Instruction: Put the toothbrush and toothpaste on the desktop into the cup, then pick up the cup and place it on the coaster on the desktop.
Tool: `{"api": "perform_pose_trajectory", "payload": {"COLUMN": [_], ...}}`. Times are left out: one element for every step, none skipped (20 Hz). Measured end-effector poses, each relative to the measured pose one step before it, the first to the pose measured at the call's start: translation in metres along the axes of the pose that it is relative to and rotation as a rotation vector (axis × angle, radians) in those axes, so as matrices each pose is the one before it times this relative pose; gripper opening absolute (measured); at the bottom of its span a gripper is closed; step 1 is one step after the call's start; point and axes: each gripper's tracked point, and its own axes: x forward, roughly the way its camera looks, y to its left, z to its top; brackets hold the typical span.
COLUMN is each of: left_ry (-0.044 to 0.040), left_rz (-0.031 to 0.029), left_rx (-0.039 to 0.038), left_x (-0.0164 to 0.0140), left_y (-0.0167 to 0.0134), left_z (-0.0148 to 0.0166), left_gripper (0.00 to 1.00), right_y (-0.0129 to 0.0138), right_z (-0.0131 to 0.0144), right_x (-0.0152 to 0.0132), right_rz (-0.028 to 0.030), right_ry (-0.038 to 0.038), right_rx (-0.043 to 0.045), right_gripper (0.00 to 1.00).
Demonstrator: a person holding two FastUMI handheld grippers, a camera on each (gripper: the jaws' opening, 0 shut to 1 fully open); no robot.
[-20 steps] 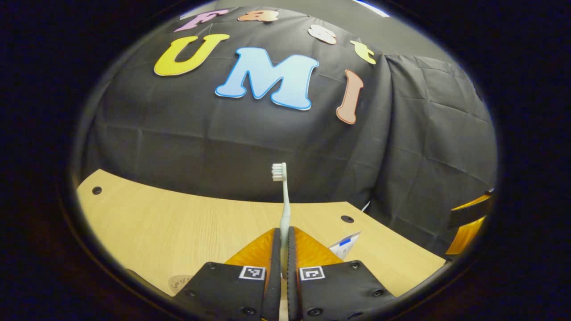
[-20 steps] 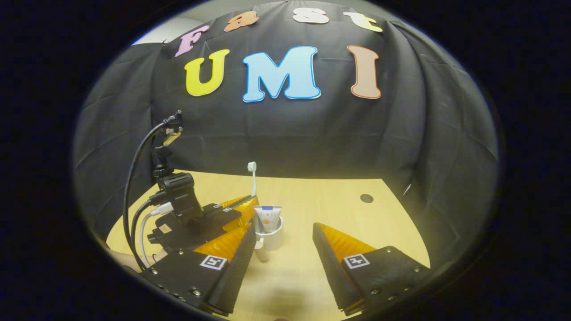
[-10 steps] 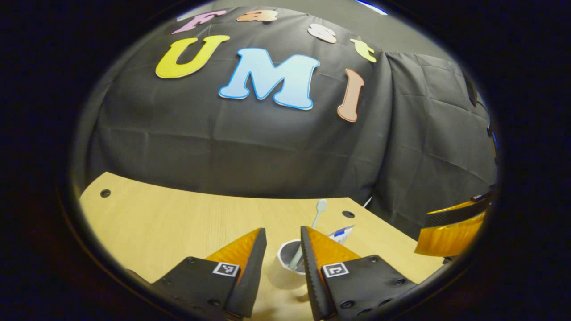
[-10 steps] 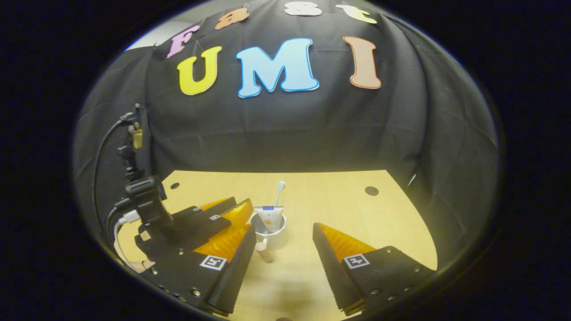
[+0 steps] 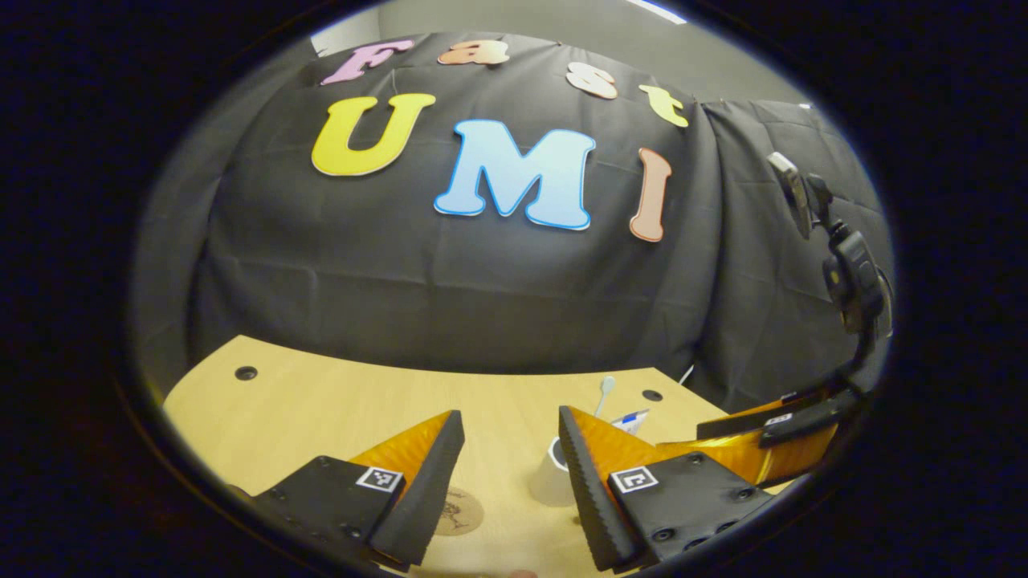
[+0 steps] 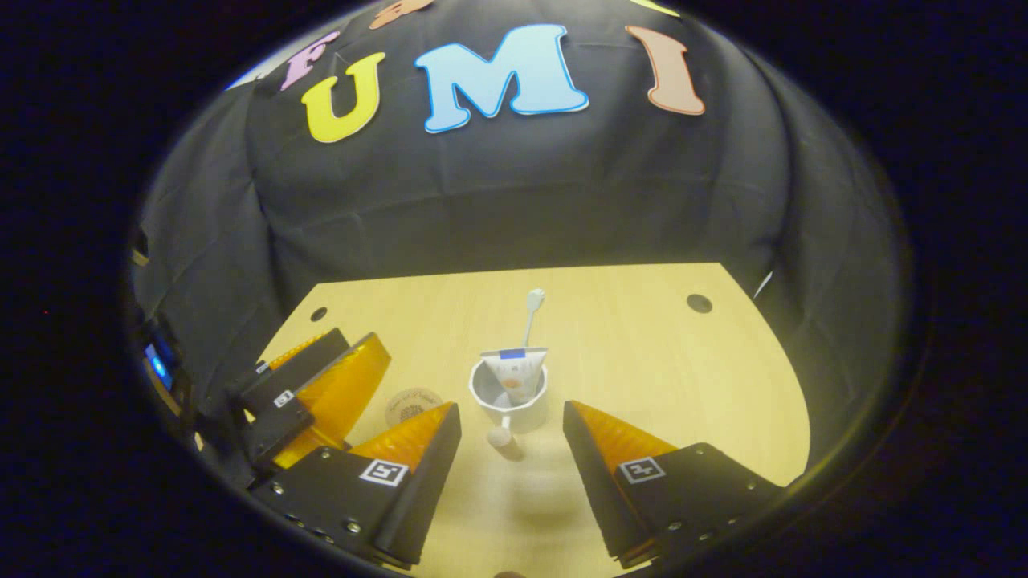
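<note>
White cup (image 6: 512, 399) — toothbrush (image 6: 531, 311) now inside

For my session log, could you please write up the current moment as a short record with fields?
cup: white cup upright on the desktop
toothbrush: toothbrush in the cup, head up, leaning
toothpaste: toothpaste tube standing in the cup
coaster: round coaster on the desktop, left of the cup in the right gripper view, bare
left gripper: left gripper open, holding nothing
right gripper: right gripper open, facing the cup, holding nothing
remaining step: cup not yet on the coaster
</note>
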Motion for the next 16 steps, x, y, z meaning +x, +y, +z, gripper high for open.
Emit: {"api": "perform_pose_trajectory", "payload": {"left_ry": [-0.00726, -0.00449, -0.00811, -0.00614, -0.00417, -0.00241, -0.00172, -0.00229, -0.00163, 0.00009, 0.00102, -0.00012, 0.00258, 0.00227, 0.00435, 0.00532], "left_rz": [0.00199, 0.01623, 0.00775, 0.00784, 0.00934, 0.00650, 0.00669, 0.00384, 0.00447, 0.00609, 0.00290, 0.00528, 0.00288, 0.00287, 0.00439, 0.00146], "left_rx": [0.00522, 0.00835, 0.00625, 0.00350, 0.00364, 0.00208, 0.00042, -0.00175, -0.00195, -0.00186, -0.00255, -0.00411, -0.00523, -0.00396, -0.00257, -0.00397], "left_x": [-0.00567, -0.00640, -0.00425, -0.00521, -0.00448, -0.00445, -0.00458, -0.00426, -0.00329, -0.00339, -0.00365, -0.00347, -0.00256, -0.00284, -0.00118, -0.00121], "left_y": [0.00291, 0.00521, 0.00460, 0.00363, 0.00376, 0.00311, 0.00270, 0.00235, 0.00146, 0.00238, 0.00088, 0.00208, 0.00119, 0.00111, 0.00147, 0.00075], "left_z": [0.00389, 0.00358, 0.00325, 0.00345, 0.00239, 0.00220, 0.00165, 0.00198, 0.00143, 0.00089, 0.00012, 0.00006, -0.00031, -0.00051, -0.00023, 0.00001], "left_gripper": [0.85, 0.90, 0.96, 0.96, 0.92, 0.95, 0.92, 0.95, 0.95, 0.95, 0.96, 0.96, 0.96, 0.96, 0.96, 0.96], "right_y": [0.00149, -0.00022, 0.00059, 0.00164, 0.00304, 0.00095, 0.00102, 0.00045, 0.00074, -0.00020, -0.00080, 0.00021, -0.00009, -0.00043, -0.00050, -0.00058], "right_z": [-0.00301, -0.00469, -0.00413, -0.00291, -0.00363, -0.00240, -0.00367, -0.00399, -0.00467, -0.00398, -0.00271, -0.00173, -0.00140, -0.00272, -0.00160, -0.00084], "right_x": [0.00662, 0.00406, 0.00465, 0.00513, 0.00632, 0.00455, 0.00384, 0.00334, 0.00434, 0.00360, 0.00357, 0.00383, 0.00352, 0.00369, 0.00290, 0.00358], "right_rz": [-0.00469, -0.00719, -0.00649, -0.00346, -0.00161, -0.00472, -0.00222, -0.00691, -0.00761, -0.00918, -0.00825, -0.00914, -0.00731, -0.00461, -0.00481, -0.00280], "right_ry": [0.01799, 0.02130, 0.02097, 0.01961, 0.02037, 0.02030, 0.02556, 0.02176, 0.01658, 0.01866, 0.01719, 0.01394, 0.01677, 0.01888, 0.01905, 0.01650], "right_rx": [0.00548, 0.00063, 0.00046, 0.00313, 0.00428, 0.00347, -0.00074, -0.00260, -0.00441, -0.00585, -0.00550, -0.00363, -0.00178, 0.00157, 0.00241, 0.00075], "right_gripper": [0.80, 0.80, 0.80, 0.80, 0.80, 0.80, 0.80, 0.81, 0.81, 0.81, 0.81, 0.81, 0.81, 0.81, 0.81, 0.81]}}
